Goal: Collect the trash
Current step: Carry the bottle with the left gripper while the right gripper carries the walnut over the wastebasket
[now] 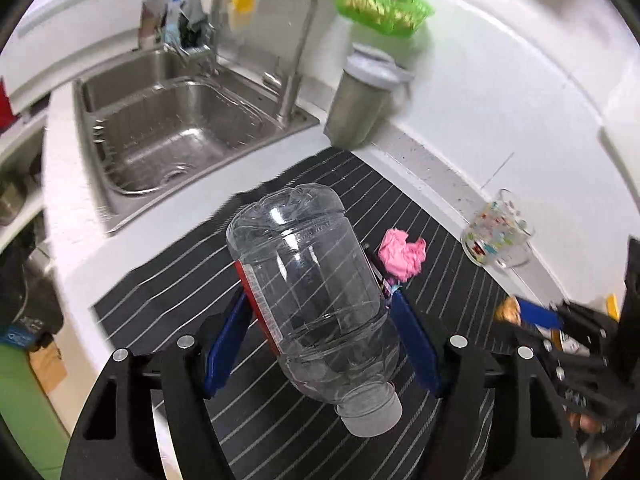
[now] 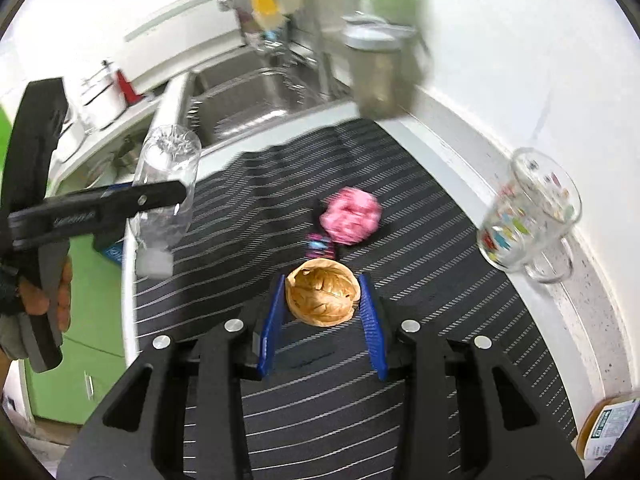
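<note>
My left gripper is shut on a clear, empty plastic bottle, cap end toward the camera, held above the black striped mat. The right wrist view shows the same bottle at the left, lifted near the counter edge. Between the blue pads of my right gripper sits a brown shell-like scrap, gripped above the mat. A crumpled pink paper lies on the mat just beyond it, with a small dark wrapper beside it. In the left wrist view the pink paper shows right of the bottle.
A steel double sink with a tall faucet lies left of the mat. A lidded metal canister stands at the mat's far edge, a green basket behind it. A printed glass mug stands right; a jar sits near right.
</note>
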Tool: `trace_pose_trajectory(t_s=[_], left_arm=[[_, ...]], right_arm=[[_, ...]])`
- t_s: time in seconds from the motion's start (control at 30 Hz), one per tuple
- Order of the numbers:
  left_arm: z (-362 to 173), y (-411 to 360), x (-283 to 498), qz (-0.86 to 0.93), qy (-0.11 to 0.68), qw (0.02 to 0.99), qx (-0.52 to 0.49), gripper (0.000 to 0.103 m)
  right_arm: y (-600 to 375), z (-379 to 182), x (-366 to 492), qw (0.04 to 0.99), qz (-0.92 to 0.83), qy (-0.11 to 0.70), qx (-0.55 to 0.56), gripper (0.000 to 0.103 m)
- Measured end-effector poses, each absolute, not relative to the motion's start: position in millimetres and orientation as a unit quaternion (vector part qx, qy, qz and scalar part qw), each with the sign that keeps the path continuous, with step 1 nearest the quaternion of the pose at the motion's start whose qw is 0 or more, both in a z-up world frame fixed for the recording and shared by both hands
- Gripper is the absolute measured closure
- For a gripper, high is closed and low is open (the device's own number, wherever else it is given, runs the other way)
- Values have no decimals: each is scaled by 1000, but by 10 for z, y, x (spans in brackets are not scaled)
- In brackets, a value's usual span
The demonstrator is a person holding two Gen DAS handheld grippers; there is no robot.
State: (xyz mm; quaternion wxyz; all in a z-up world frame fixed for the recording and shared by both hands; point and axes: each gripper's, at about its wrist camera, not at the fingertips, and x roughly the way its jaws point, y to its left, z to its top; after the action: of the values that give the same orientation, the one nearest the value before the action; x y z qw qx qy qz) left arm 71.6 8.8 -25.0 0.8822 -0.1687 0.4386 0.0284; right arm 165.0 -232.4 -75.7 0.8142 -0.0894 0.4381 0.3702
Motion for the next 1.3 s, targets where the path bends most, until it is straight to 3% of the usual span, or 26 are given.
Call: trace_pose_trajectory(t_s=[0.4, 0.73, 0.97, 1.3], left_arm=[[37, 858, -1200, 141, 405, 882, -198, 34], [-318, 1570, -2600, 224, 416, 852, -226, 34], [-1021, 2092, -2845, 226, 435, 835, -250, 34], [-2883, 2582, -2532, 203, 469, 817, -267, 34]], right_arm=[[-1021, -436, 565, 749, 517, 386, -153, 66], [300, -742, -672, 668, 596, 395, -205, 66], [969, -1411, -1019, 648, 588, 422, -237, 66], [1491, -3058, -900, 646, 563, 444, -263, 66]])
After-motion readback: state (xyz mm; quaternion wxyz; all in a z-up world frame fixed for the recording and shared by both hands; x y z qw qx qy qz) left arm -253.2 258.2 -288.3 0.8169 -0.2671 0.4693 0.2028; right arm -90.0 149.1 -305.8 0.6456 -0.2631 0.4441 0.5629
